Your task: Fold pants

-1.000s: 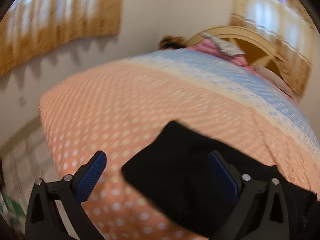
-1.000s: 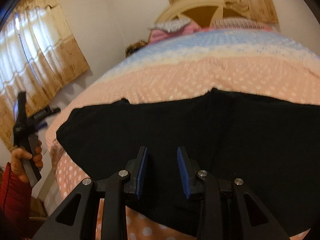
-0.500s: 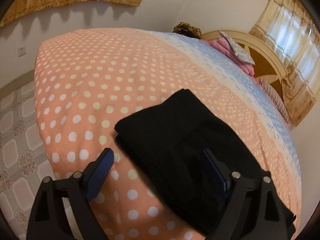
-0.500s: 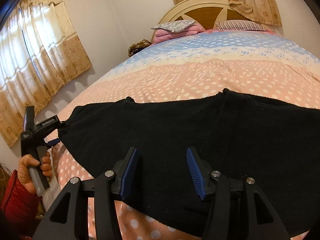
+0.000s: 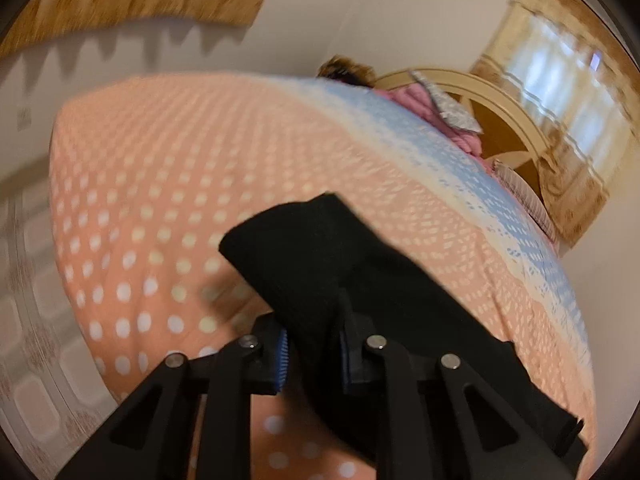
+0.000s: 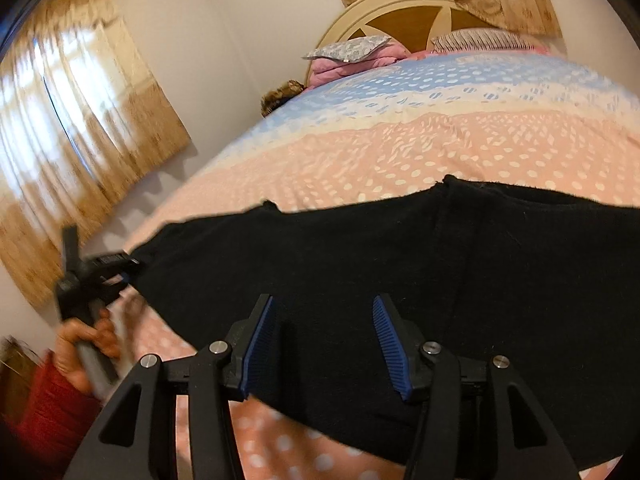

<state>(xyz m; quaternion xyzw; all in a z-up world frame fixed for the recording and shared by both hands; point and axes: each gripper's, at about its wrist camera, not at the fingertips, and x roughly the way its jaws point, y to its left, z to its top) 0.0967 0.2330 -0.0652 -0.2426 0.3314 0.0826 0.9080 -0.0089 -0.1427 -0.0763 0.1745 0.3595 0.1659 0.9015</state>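
Observation:
Black pants (image 6: 360, 264) lie flat across the near part of a bed with a pink polka-dot cover (image 6: 400, 152). In the left wrist view my left gripper (image 5: 312, 344) is shut on the near edge of the pants (image 5: 340, 264) close to their leg end. It also shows in the right wrist view (image 6: 120, 268) at the pants' left end, held by a hand. My right gripper (image 6: 324, 344) is open, its blue pads (image 6: 260, 336) either side of the pants' near edge.
The cover turns blue and white (image 6: 440, 80) toward the headboard (image 6: 400, 8), where pillows (image 6: 348, 48) lie. Curtained windows (image 6: 80, 100) are on the left wall. Tiled floor (image 5: 24, 300) lies beyond the bed's left edge.
My left gripper has closed from wide open onto the pants' edge at the leg end. My right gripper has opened wider over the near edge.

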